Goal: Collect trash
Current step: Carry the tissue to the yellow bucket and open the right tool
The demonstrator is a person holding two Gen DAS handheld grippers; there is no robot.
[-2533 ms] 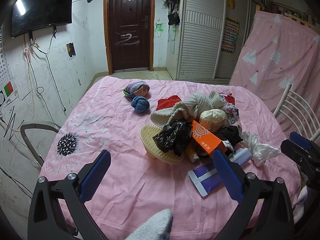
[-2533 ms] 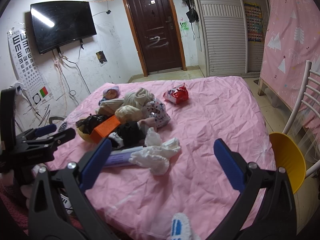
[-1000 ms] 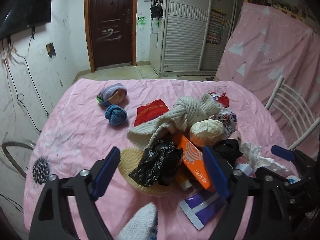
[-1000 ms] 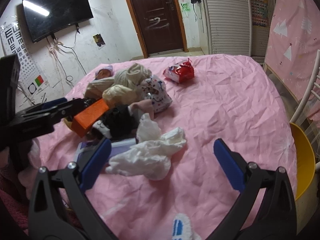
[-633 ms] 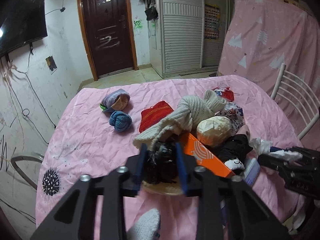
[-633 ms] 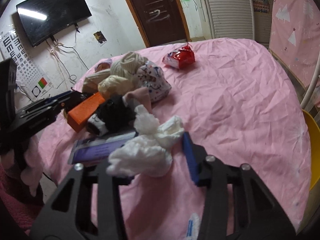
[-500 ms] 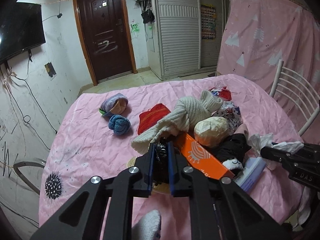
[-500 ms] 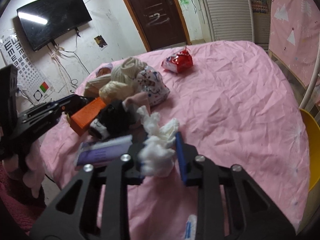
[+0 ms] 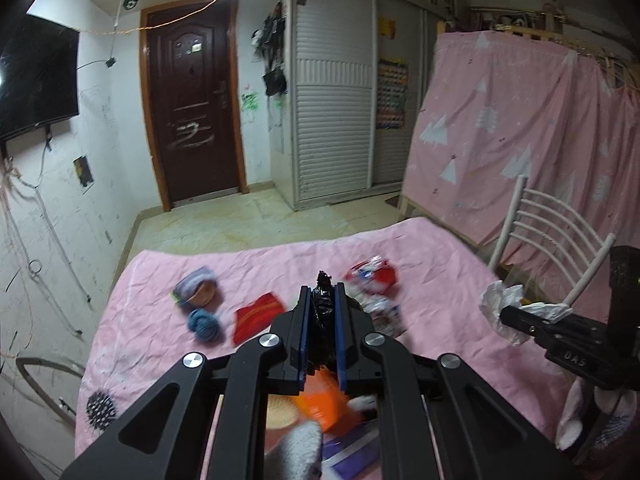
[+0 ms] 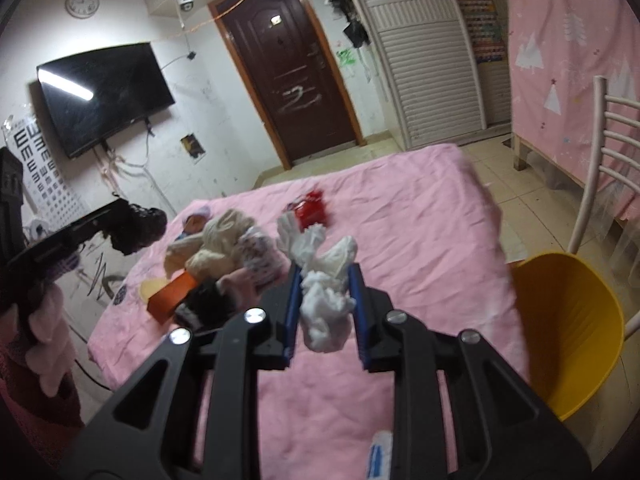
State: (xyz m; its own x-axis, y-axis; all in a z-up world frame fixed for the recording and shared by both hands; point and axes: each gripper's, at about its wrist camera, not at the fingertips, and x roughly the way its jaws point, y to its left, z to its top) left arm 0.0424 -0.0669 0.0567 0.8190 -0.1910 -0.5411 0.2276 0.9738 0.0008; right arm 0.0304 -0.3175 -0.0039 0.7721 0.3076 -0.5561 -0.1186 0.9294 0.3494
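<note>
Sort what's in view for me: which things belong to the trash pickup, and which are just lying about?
Part of the job:
- black plastic bag, clamped in the left gripper
- crumpled white tissue, clamped in the right gripper
- yellow bin beside the bed, probably the drop spot

Just lying about:
- blue yarn ball
- red pouch
- cream knit scarf
- orange box

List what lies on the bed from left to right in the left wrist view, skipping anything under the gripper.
Blue yarn ball → red pouch → black bag in the left gripper → red wrapper → white tissue held at the right.
</note>
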